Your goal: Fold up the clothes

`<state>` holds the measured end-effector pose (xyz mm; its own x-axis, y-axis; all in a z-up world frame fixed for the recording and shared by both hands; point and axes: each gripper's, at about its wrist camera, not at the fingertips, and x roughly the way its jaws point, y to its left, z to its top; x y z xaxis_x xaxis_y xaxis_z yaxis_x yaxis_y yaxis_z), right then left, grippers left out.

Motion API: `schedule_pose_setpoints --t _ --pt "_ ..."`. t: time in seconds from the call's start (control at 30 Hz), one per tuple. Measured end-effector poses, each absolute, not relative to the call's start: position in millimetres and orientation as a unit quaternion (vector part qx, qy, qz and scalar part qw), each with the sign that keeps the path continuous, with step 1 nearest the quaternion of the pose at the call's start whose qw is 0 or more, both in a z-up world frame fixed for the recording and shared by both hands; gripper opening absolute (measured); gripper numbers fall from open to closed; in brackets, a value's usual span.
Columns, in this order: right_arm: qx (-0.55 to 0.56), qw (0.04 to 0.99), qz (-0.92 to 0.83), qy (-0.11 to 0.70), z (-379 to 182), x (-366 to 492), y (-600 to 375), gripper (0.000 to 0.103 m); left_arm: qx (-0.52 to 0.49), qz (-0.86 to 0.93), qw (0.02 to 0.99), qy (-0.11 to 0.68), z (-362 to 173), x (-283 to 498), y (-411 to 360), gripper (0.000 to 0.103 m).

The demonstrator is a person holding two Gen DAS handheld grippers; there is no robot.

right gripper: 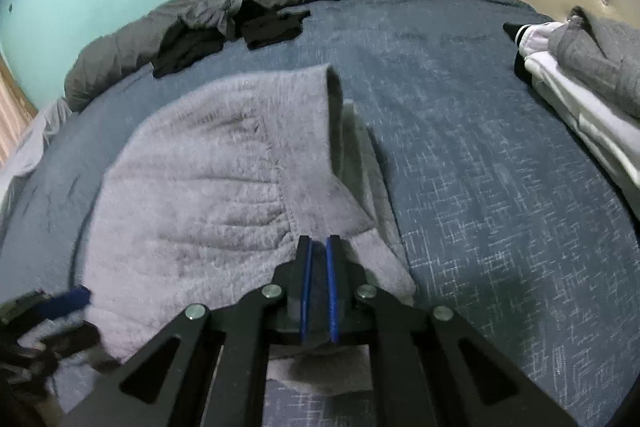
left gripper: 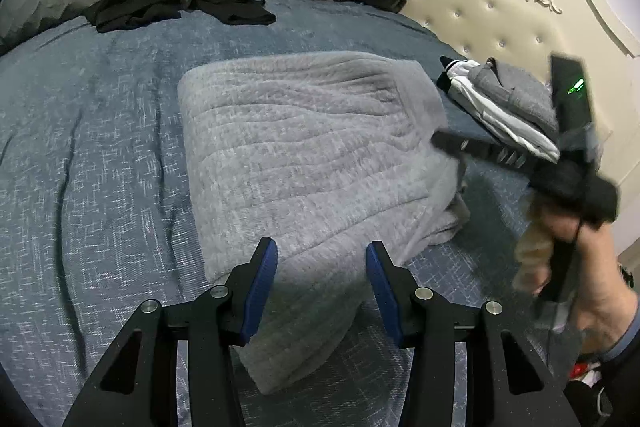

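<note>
The light grey fleecy knitted garment [left gripper: 304, 163] lies on the blue textured bedspread [left gripper: 80, 155], mid-bed, its body spread fairly flat with one edge turned over.

Right gripper [right gripper: 319, 259]: fingers closed together on a band-like edge of the garment, which is lifted and draped forward from the grip.

Left gripper [left gripper: 322, 267]: fingers apart, holding nothing, poised over the near edge of the same garment.

Handling, as judged: the fabric looks soft, thick and limp, light enough to lift by one edge, and unlikely to slip from the pads. It will sag and not hold a crease unaided. The hemmed or ribbed edges and corners look the soundest places to take hold.

The left wrist view shows the garment's overall outline and the person's hand [left gripper: 576, 267] holding the right tool. Only the right wrist view shows the clamped edge and the turned-over flap. Both show a stack of folded grey and white clothes [right gripper: 580, 83] beside the headboard, and dark crumpled clothes [left gripper: 168, 3] at the far side.
</note>
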<state>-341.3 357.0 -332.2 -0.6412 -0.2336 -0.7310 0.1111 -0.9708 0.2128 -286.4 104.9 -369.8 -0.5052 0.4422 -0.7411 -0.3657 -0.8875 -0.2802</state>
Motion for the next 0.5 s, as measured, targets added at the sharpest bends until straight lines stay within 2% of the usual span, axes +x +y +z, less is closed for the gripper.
schedule_pose_setpoints --t 0.27,0.37,0.5 --pt "0.383 0.158 -0.909 -0.029 -280.7 -379.0 329.2 0.005 -0.434 0.867 0.239 -0.048 -372.7 -283.2 100.5 0.050" --pt "0.405 0.149 -0.902 -0.005 -283.8 -407.9 323.4 0.005 -0.433 0.867 0.241 -0.050 -373.4 -281.9 99.6 0.050" --pt "0.459 0.108 -0.882 -0.021 -312.1 -439.4 341.1 0.005 -0.430 0.868 0.244 -0.046 -376.4 -279.8 100.6 0.050"
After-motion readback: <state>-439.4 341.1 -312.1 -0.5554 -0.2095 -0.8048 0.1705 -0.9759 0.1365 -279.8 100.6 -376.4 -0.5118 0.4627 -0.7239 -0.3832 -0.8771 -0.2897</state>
